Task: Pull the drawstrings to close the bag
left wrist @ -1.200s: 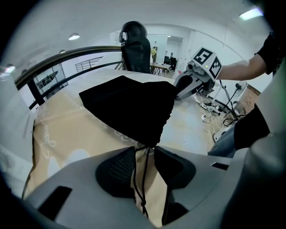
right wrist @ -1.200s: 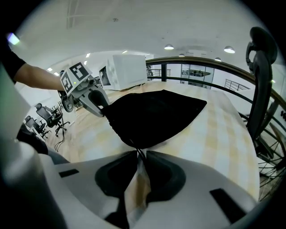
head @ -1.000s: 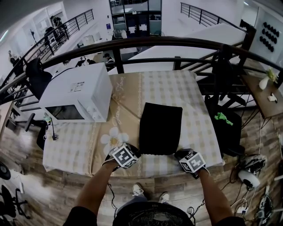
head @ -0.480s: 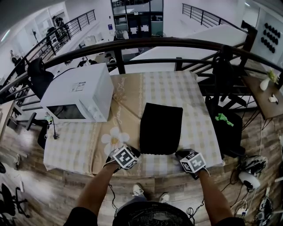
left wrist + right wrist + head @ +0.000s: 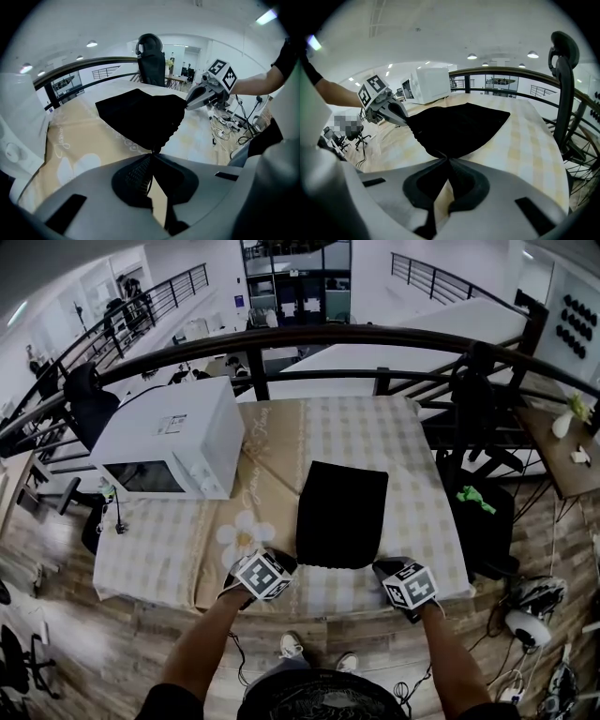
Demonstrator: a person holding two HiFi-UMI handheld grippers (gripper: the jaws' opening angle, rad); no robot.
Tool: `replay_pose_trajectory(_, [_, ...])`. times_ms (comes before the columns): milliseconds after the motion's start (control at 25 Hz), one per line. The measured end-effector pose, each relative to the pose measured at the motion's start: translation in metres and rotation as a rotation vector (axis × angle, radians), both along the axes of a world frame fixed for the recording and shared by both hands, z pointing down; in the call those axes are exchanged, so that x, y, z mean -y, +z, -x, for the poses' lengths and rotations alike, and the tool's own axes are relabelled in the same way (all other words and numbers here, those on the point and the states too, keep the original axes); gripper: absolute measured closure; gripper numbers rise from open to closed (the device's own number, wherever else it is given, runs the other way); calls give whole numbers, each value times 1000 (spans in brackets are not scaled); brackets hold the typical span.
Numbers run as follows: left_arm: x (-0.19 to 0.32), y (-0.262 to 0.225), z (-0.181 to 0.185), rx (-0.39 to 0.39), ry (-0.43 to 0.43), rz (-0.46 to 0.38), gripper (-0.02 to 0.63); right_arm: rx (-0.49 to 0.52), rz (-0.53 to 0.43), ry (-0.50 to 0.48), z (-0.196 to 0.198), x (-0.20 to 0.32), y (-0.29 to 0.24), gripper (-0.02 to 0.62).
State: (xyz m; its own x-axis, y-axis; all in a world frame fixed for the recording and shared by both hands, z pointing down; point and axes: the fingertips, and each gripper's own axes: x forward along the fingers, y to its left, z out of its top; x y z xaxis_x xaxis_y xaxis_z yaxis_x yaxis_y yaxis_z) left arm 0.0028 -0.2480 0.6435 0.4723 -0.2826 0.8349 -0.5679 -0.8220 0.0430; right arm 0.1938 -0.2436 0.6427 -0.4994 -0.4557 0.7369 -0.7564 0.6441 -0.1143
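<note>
A flat black drawstring bag (image 5: 342, 512) lies on the checked tablecloth (image 5: 412, 456), its mouth edge toward me. My left gripper (image 5: 288, 562) is shut at the bag's near left corner. In the left gripper view its jaws (image 5: 152, 154) meet on a thin dark drawstring (image 5: 149, 174) that leaves the gathered corner of the bag (image 5: 140, 117). My right gripper (image 5: 381, 566) is shut at the near right corner. In the right gripper view those jaws (image 5: 447, 160) pinch a dark drawstring (image 5: 440, 180) at the tip of the bag (image 5: 459, 126). Each gripper also shows in the other's view: right gripper (image 5: 190, 104), left gripper (image 5: 405, 121).
A white microwave (image 5: 173, 442) stands on the table's left part. A dark metal railing (image 5: 375, 334) runs behind the table. The table's front edge (image 5: 328, 601) is right under both grippers. An office chair (image 5: 151, 51) stands beyond the right side, above cables on the floor (image 5: 534, 601).
</note>
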Motion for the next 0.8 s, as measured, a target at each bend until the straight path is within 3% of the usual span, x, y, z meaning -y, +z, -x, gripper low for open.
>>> replay_pose_trajectory(320, [10,-21,-1,-36,-34,-55,580,4,-62,9,-3,13,-24,573])
replay_pose_trajectory(800, [53,-105,-3,-104,-143,-272,580,22,-251,49,-7,53,-102,574])
